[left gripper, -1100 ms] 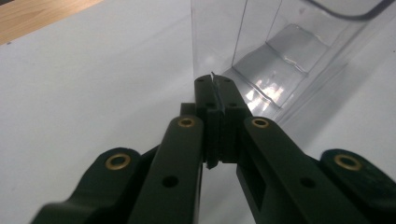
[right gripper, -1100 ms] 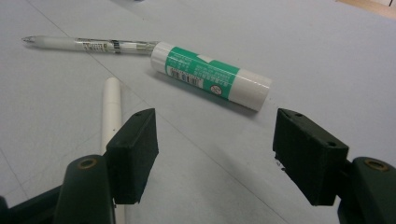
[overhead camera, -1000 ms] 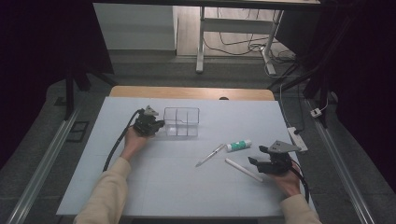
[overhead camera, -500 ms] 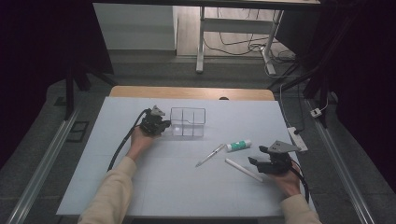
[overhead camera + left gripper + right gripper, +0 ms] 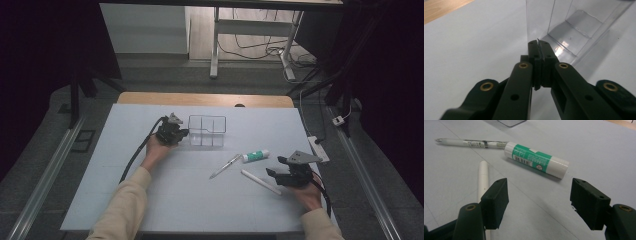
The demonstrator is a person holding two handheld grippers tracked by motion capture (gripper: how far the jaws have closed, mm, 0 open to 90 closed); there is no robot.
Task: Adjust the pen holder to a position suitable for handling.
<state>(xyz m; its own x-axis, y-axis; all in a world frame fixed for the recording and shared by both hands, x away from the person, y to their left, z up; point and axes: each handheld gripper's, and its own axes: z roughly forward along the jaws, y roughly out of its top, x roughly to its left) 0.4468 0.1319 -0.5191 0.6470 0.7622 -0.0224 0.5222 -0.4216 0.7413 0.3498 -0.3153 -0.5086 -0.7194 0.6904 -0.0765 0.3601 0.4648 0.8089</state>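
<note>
So the left gripper (image 5: pixel 183 133) is sitting at the left end of the clear plastic organizer box with compartments (image 5: pixel 207 130), and in the left gripper view its jaws are pinched tight on the thin edge of that box's wall (image 5: pixel 539 42), so it's clamped on the box. The box stands upright on the pale blue-white tabletop (image 5: pixel 150 200), toward the far middle of it, with the person's left hand (image 5: pixel 156 149) wrapped around the gripper body and a black cable (image 5: pixel 135 157) trailing back along the sleeve. Over on the near right side, the right gripper (image 5: pixel 272 172) is held low above the table with its jaws spread wide and nothing between them. In the right gripper view you look between the two black pads (image 5: pixel 496 201) at a green-and-white glue stick (image 5: pixel 536 160) lying on its side, well ahead of the jaws. A slim clear-and-white pen (image 5: pixel 471 143) lies just beyond it, its end right by the stick's white cap. A plain white cylindrical stick (image 5: pixel 483 181) lies beside the left-hand pad, partly hidden behind it. From the high view all three sit between the box and the right gripper, apart from the box.
</note>
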